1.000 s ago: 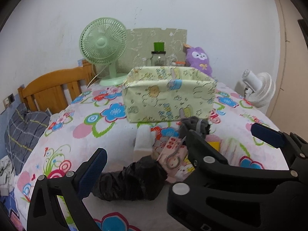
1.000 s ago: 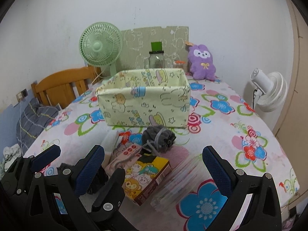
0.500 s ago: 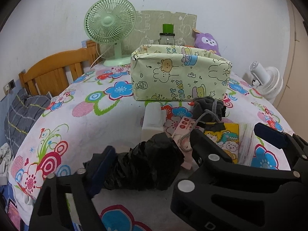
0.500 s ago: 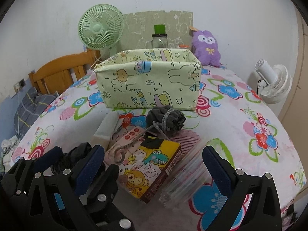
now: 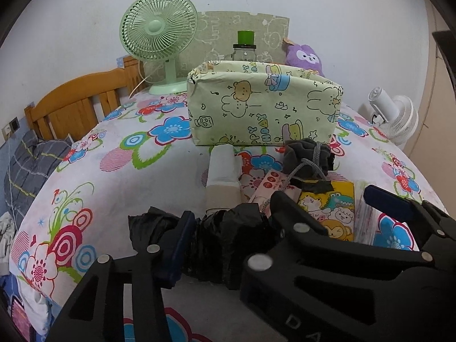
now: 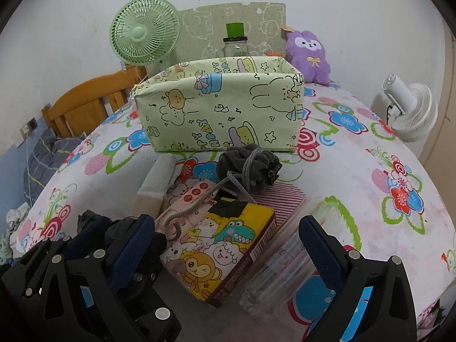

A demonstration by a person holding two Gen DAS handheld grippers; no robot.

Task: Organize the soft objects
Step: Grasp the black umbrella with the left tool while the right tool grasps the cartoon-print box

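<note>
Black crumpled bag (image 5: 228, 236) pinched between closing left hand-held gripper (image 5: 228, 228)

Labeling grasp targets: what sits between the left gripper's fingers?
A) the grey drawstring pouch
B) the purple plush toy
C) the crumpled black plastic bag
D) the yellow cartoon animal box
C: in the left wrist view the left gripper has its jaws around the crumpled black plastic bag; they have just been closing, and the grey drawstring pouch lies farther back.

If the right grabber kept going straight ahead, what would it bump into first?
Probably the cartoon animal box, lying between the right gripper's open fingers. Behind it comes the grey drawstring pouch; depth is hard to judge.
</note>
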